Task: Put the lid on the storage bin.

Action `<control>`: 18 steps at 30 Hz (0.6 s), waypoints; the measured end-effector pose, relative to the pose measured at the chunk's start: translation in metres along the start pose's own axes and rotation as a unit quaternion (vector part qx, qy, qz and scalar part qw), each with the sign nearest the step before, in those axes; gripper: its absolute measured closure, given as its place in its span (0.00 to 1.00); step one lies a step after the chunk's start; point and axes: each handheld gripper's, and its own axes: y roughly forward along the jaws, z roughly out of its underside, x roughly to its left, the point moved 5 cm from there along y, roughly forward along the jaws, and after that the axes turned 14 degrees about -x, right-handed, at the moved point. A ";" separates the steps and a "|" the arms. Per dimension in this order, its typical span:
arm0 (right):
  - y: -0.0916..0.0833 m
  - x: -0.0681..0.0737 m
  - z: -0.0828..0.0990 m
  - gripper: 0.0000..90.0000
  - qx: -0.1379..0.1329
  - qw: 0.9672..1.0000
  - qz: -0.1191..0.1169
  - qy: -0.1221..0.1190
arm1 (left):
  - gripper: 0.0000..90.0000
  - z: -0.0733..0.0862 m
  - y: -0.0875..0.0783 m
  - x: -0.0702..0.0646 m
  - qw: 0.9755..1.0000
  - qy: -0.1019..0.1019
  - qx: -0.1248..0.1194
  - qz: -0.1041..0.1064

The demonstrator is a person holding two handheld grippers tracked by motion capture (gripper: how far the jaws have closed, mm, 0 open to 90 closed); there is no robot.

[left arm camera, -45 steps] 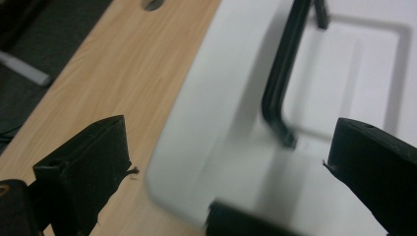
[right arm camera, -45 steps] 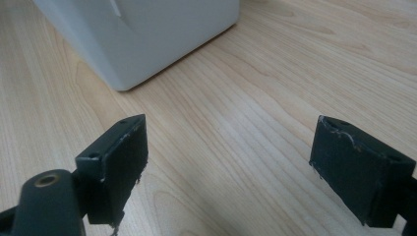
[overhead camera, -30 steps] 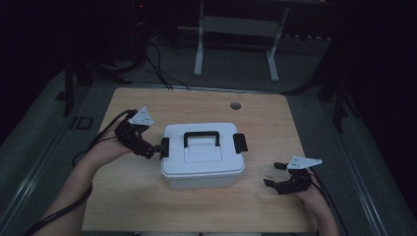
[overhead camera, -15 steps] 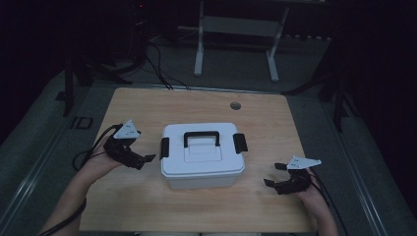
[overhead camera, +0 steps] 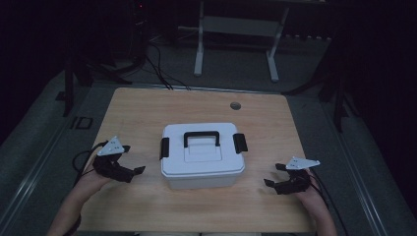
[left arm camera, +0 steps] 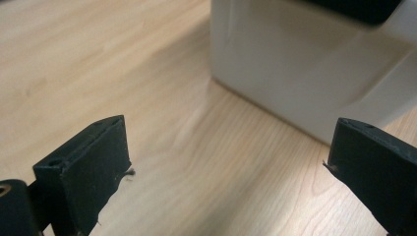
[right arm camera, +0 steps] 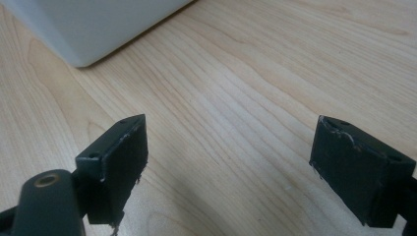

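Observation:
A white lidded box (overhead camera: 202, 156) with a black carry handle (overhead camera: 201, 137) and a black latch on each side stands in the middle of the wooden table (overhead camera: 147, 113). My left gripper (overhead camera: 132, 159) rests on the table to the box's left, open and empty, a short gap from it. In the left gripper view the box's white wall (left arm camera: 305, 69) rises just ahead of the spread jaws. My right gripper (overhead camera: 274, 175) lies open and empty to the box's right, near the front edge. The box's corner (right arm camera: 93, 24) shows at the top left of the right gripper view.
A round grommet (overhead camera: 235, 105) sits in the tabletop near its far edge. Beyond the table stands a white metal frame (overhead camera: 236, 29) on the dark floor, with cables (overhead camera: 157, 69) trailing at the far left. Bare wood lies around the box.
My left gripper has pulled back from the box's left latch, toward the front left, and come down onto the table. The right gripper has stayed put.

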 end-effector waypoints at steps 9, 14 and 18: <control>0.001 -0.002 0.001 0.16 -0.003 1.000 0.012 0.003 | 0.02 0.042 0.001 0.003 0.999 -0.022 -0.002 -0.028; 0.000 -0.005 0.000 0.16 -0.011 1.000 0.029 0.003 | 0.02 0.054 -0.002 0.004 0.998 -0.036 -0.021 -0.047; -0.001 -0.008 0.001 0.16 -0.015 0.999 0.043 0.006 | 0.02 0.059 -0.004 0.005 0.996 -0.036 -0.037 -0.076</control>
